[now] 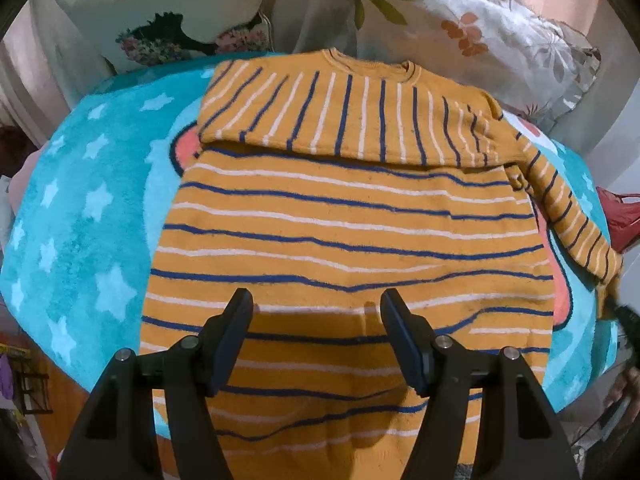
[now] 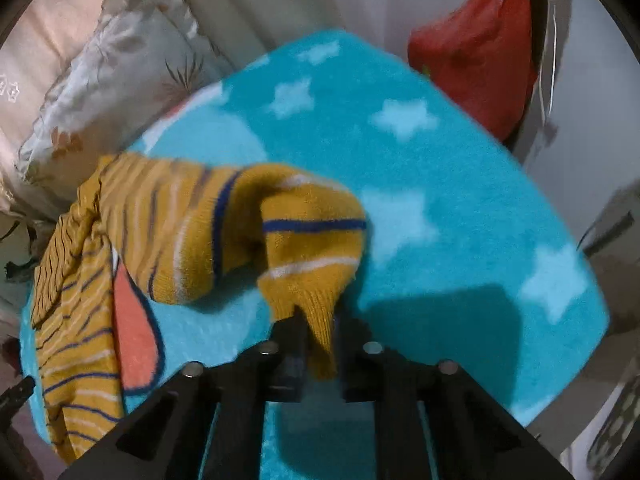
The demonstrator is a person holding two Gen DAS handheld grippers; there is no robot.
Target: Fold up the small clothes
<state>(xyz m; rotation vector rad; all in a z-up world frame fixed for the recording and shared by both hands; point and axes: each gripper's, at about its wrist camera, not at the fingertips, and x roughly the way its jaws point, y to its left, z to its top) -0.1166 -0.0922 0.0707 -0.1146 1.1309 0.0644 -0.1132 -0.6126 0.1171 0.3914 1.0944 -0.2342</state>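
No readable words, brand marks, labels or numbers show in either view; the striped sweater [image 1: 352, 216], the turquoise star-patterned blanket [image 1: 80, 208] and the floral pillows [image 1: 492, 40] bear only patterns, and the small marks at the left edge of the right wrist view are too blurred to read

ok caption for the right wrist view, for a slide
Right tongs pinch the cuff of the striped yellow sweater above the blue star blanket.
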